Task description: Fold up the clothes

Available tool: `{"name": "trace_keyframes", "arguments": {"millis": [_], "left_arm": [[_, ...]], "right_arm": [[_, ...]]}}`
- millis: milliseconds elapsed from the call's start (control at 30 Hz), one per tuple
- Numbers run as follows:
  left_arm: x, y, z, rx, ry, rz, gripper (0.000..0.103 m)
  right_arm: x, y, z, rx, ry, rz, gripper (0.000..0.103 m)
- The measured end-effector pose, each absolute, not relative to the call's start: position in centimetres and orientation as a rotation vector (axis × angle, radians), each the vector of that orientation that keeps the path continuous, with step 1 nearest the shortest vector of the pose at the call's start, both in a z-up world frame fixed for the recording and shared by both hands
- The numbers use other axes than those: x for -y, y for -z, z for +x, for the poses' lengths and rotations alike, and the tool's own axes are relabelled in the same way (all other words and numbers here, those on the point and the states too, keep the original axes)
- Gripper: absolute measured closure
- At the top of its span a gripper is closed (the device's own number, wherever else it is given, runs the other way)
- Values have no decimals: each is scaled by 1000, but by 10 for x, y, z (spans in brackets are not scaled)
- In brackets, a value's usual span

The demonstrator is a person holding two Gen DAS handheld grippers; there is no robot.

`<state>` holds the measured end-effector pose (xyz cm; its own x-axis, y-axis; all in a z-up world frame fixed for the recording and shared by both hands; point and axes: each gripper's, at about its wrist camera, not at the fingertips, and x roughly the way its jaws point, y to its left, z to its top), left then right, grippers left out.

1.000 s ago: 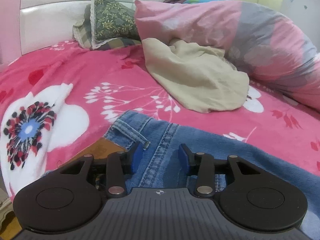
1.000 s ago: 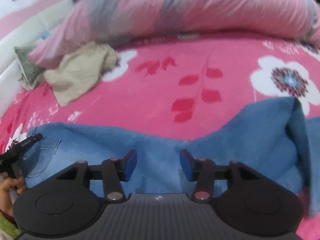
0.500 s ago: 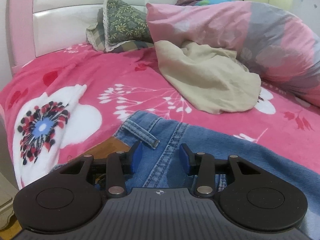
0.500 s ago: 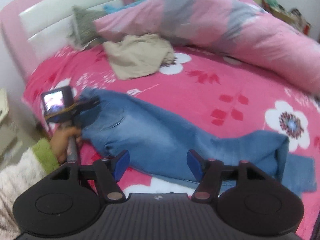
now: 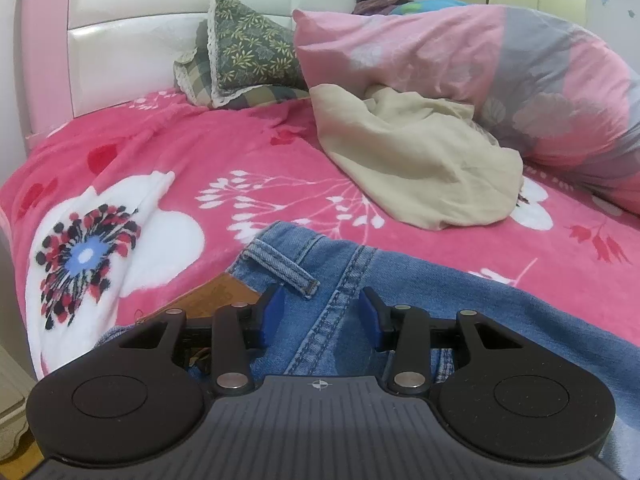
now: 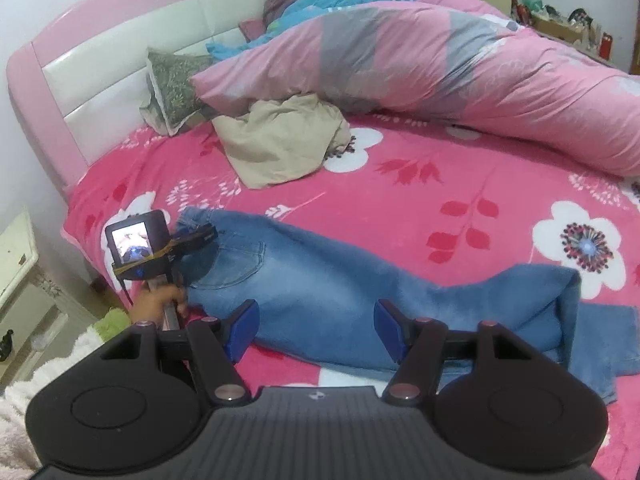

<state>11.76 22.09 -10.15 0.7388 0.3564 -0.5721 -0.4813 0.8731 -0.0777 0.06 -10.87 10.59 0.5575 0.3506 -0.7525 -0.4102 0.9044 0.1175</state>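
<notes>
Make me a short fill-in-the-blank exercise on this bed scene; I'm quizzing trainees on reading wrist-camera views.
1. The garment stretched across the bedspread nearest the grippers is a pair of blue ____.
2. The crumpled cloth by the duvet is ____ in colour.
3. The left gripper sits at the ____ end of that garment.
4. The right gripper has nothing between its pads, so it is ____.

Missing words: jeans; beige; waistband; open

No text, label, brand or number is legible anywhere ahead of or beside the fingers.

Blue jeans (image 6: 320, 292), flat on bed, hems folded
</notes>
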Motion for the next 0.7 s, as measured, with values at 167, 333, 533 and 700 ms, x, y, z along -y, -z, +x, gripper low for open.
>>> {"name": "trace_keyframes", "arguments": {"millis": [167, 333, 533, 700], "left_arm": [[-220, 102, 118, -572, -469, -222, 60], [-218, 105, 116, -549, -464, -210, 59], [-217, 107, 115, -532, -467, -208, 58], [-216, 110, 114, -516, -468, -203, 57]], "right_arm": [[118, -103, 3, -893, -454, -23, 37], [163, -74, 7, -936, -450, 155, 35], [262, 22, 6, -913, -194, 226, 34], [312, 61, -5, -733, 11, -37, 34]]}}
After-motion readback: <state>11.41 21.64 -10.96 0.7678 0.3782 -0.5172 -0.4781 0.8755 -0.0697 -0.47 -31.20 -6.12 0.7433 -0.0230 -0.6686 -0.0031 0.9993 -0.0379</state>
